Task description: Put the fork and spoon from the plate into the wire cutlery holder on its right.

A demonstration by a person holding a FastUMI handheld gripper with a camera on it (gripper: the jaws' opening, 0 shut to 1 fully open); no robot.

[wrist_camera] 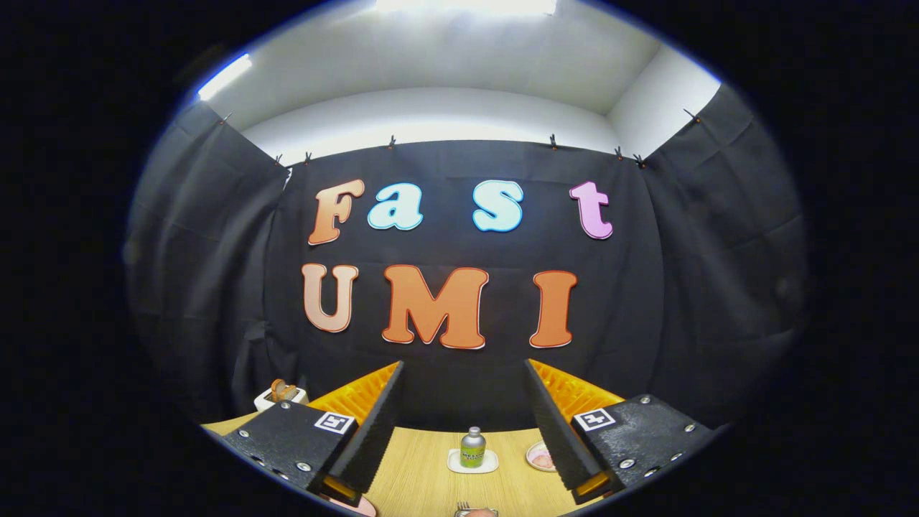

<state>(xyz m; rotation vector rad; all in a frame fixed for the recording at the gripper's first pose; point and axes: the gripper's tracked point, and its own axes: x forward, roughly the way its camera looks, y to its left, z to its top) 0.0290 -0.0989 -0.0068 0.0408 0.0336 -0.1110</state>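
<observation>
My gripper is held high and level over the wooden table, its two black fingers wide apart with nothing between them. Just below the gap between the fingers, the tines of the fork peek up, resting on what looks like the plate. A pinkish rim sits under the left finger; I cannot tell what it belongs to.
Beyond the fingers a small green bottle stands on a white coaster. A small pink dish lies by the right finger. A white toaster with bread stands at the table's far left, against the black cloth wall.
</observation>
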